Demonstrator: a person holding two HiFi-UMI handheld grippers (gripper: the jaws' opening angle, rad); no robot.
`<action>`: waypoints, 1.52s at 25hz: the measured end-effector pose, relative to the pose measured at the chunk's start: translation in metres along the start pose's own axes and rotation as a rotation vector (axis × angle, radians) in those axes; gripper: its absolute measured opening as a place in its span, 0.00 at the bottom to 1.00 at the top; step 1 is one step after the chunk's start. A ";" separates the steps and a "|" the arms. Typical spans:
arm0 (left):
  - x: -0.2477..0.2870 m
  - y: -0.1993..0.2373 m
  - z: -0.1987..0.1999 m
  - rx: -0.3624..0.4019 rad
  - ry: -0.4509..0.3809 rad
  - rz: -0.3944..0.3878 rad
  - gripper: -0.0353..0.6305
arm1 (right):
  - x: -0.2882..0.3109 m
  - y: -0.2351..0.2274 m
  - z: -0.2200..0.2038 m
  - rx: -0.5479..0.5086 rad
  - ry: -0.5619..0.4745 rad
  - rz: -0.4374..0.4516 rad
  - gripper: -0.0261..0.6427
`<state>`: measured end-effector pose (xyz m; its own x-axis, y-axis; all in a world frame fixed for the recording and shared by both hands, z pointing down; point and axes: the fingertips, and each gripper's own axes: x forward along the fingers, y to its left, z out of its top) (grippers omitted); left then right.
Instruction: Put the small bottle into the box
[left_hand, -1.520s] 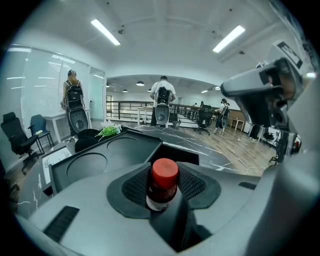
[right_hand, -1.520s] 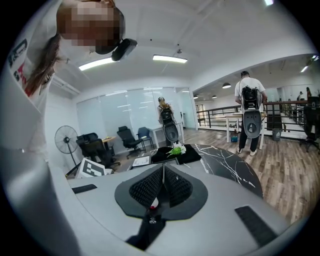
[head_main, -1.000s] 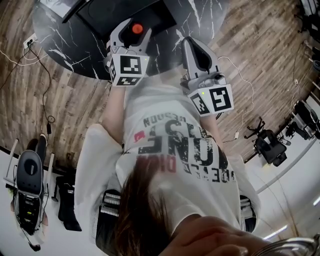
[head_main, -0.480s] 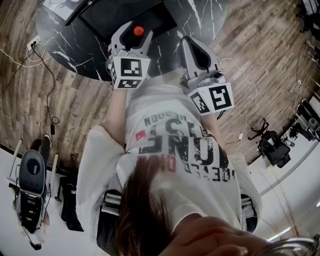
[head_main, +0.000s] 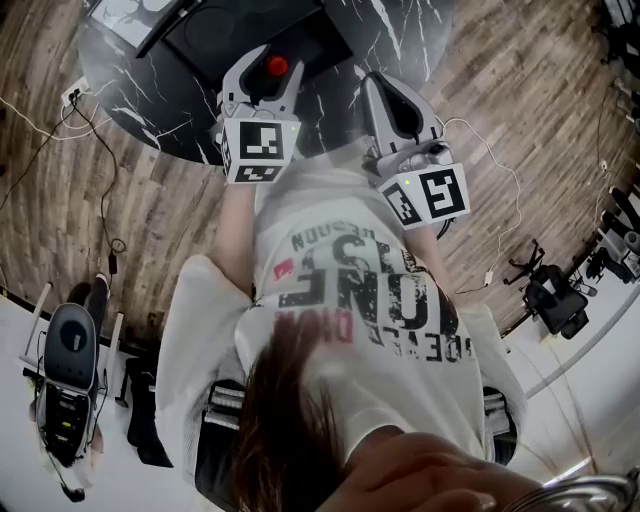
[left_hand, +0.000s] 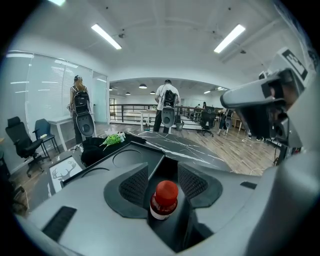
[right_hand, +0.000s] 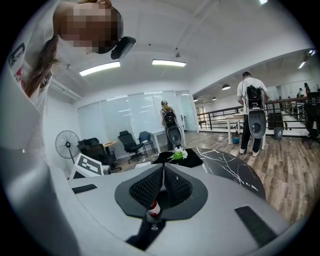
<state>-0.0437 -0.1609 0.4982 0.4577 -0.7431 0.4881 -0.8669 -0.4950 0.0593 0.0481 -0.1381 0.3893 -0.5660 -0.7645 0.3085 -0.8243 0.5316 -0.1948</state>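
A small bottle (head_main: 276, 66) with a red cap stands upright between the jaws of my left gripper (head_main: 266, 58). In the left gripper view the bottle (left_hand: 164, 200) sits deep in the gap. The jaws have just been closing on it, and a thin gap still shows at each pad. Just ahead lies the black box (left_hand: 120, 160) with round recesses, at the near edge of the black marble table (head_main: 130, 90). My right gripper (head_main: 385, 85) hovers beside it, and its pads (right_hand: 150, 187) meet with nothing between them.
A green flower sprig (left_hand: 114, 139) lies on a black cloth at the table's far side. People with backpacks (left_hand: 166, 107) stand beyond the table, and office chairs (left_hand: 22, 142) stand to the left. Cables (head_main: 90, 180) trail over the wooden floor.
The head camera has drifted slightly. The red cap stays between the left jaws, and both hands keep their places.
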 end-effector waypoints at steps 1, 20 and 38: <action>-0.001 0.000 0.001 0.000 -0.002 0.001 0.32 | 0.000 0.000 0.000 0.000 -0.001 0.001 0.05; -0.008 0.010 0.016 0.011 -0.025 0.054 0.09 | 0.004 0.002 0.000 0.007 -0.001 0.012 0.05; -0.023 0.025 0.042 0.002 -0.091 0.093 0.06 | 0.010 0.007 0.007 -0.023 -0.008 0.048 0.05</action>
<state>-0.0672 -0.1753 0.4516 0.3920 -0.8235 0.4102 -0.9058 -0.4234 0.0155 0.0368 -0.1444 0.3844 -0.6052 -0.7407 0.2916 -0.7955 0.5762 -0.1875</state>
